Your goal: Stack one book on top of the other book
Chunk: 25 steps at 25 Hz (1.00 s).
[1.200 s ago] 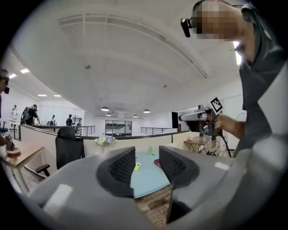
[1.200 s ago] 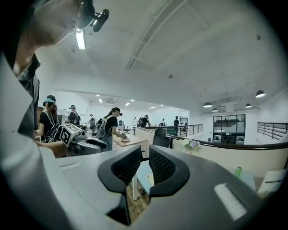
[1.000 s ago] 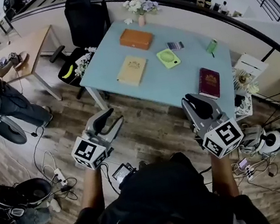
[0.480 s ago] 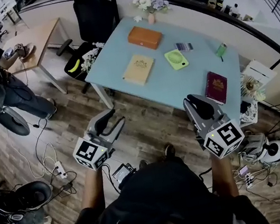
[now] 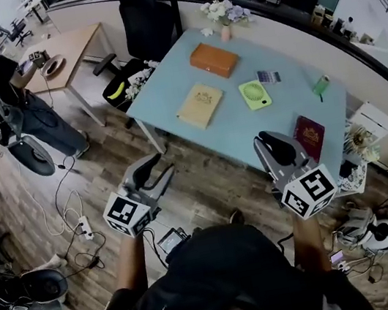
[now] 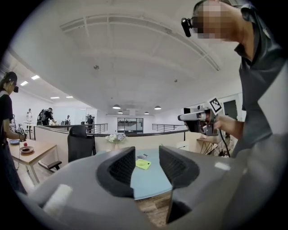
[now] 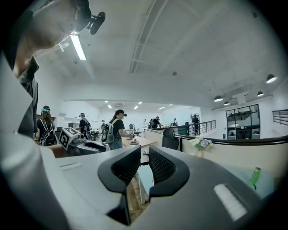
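The approach is being judged as the step in hand. Both claws are being held over the brown wooden floor point(image 5: 207, 185) in the lower half of the head view, short of the pale blue rectangular counter point(image 5: 249, 127), and neither book is being touched. The left claw point(image 5: 159, 165) is being kept partly apart, with nothing between its jaws. The right claw point(image 5: 271, 143) is being kept at a narrow slit and is likewise empty. The flat tan hardcover book point(image 5: 200, 105) is lying just above the frame's centre, on the counter's left part. The dark maroon book point(image 5: 308, 129) is lying at the counter's right near edge, just above the right claw and well apart from the tan one. For the next move, a wider right claw is probably being called for, then a level reach to the maroon book's near edge. Any later carry toward the tan book is being judged to need clearance over the lime-green flat fan point(image 5: 255, 94) lying between them.
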### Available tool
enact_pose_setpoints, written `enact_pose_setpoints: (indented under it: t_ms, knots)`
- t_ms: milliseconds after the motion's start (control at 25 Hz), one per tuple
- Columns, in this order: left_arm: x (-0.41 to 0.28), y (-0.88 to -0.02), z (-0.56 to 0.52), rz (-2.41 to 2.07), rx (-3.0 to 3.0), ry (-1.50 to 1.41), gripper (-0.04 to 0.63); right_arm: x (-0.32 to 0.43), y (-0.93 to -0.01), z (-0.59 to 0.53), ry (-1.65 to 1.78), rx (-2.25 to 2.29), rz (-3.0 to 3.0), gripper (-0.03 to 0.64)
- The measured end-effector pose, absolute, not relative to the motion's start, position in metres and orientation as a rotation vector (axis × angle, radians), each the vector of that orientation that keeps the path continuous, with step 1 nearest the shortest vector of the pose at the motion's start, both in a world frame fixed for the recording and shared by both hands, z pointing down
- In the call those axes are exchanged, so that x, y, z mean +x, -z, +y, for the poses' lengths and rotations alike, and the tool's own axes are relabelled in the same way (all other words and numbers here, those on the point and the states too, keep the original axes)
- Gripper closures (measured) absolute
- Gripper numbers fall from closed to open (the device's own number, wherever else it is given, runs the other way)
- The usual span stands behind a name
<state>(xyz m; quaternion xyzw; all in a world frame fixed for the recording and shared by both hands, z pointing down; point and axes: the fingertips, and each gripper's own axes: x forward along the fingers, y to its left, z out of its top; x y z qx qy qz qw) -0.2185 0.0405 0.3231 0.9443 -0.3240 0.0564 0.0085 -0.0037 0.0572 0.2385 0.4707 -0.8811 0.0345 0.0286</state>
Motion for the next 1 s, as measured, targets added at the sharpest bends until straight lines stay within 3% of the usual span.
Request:
enact_pose_setpoints:
  t_ms: [1000]
  knots:
    - [-0.126, -0.313, 0.026, -1.302, 2.843, -0.215, 0.376, 0.093, -0.239, 0.006, -0.121, 1.211, -2.888, 0.578]
